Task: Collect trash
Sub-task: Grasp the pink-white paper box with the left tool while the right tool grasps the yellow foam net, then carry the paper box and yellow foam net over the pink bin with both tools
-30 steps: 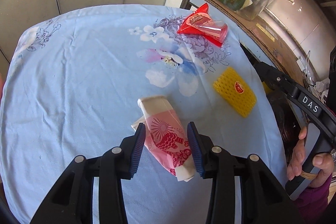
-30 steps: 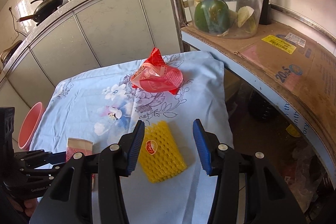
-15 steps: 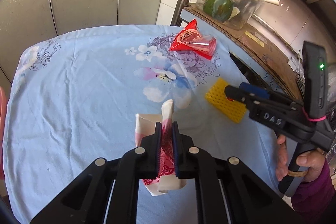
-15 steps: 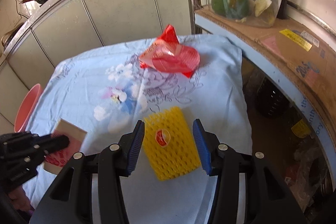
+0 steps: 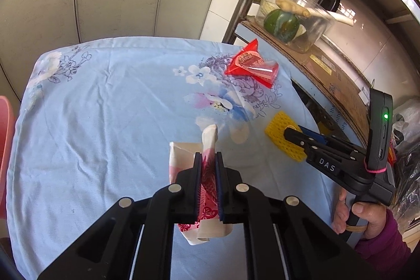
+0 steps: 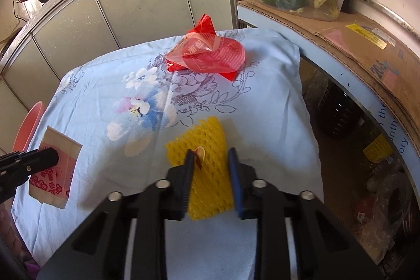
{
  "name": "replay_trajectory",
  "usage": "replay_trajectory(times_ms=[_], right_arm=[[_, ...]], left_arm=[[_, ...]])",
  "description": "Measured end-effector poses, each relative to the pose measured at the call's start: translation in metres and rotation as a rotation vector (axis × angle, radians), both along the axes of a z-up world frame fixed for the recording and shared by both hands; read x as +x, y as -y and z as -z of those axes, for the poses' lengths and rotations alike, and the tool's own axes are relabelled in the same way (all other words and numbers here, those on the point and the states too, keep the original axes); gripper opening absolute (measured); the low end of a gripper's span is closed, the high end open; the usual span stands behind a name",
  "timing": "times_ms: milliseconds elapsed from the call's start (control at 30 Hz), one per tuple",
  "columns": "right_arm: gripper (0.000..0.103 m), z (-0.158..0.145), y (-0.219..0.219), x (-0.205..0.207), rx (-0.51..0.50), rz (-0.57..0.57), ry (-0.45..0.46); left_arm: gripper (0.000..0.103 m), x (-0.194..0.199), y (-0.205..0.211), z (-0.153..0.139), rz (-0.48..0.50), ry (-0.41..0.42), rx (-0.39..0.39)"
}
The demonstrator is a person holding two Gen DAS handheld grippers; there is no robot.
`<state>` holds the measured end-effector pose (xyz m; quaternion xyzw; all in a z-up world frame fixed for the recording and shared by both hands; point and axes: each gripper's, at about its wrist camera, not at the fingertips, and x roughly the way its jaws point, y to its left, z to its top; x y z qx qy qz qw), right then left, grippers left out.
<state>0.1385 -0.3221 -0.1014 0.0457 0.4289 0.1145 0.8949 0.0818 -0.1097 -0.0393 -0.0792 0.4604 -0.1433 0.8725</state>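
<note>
Beyond both wrappers: red packet point(image 6: 207, 54).

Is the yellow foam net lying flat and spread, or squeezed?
Squeezed. The right hand-held gripper, whose jaws have just been closing, pinches the yellow foam net, bunching it narrower between the pads.

Left gripper point(image 5: 208, 181) closed on pink paper packet point(image 5: 207, 190); right gripper point(image 6: 210, 175) jaws just closed, apparently squeezing yellow foam net point(image 6: 207, 169).

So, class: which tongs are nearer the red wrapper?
Right. The right tongs grip the yellow foam net just before the red wrapper; the left tongs hold the pink packet farther off.
</note>
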Motion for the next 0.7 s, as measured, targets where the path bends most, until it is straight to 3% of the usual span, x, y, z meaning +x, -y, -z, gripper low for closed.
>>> replay_trajectory(times_ms=[367, 700], right_arm=[[0.014, -0.034, -0.061, -0.007, 0.04, -0.122, 0.075], [0.014, -0.06, -0.157, -0.007, 0.063, -0.315, 0.114]], left_arm=[[0.009, -0.007, -0.043, -0.016, -0.083, 0.088, 0.034], [0.009, -0.021, -0.116, -0.028, -0.246, 0.129, 0.04]])
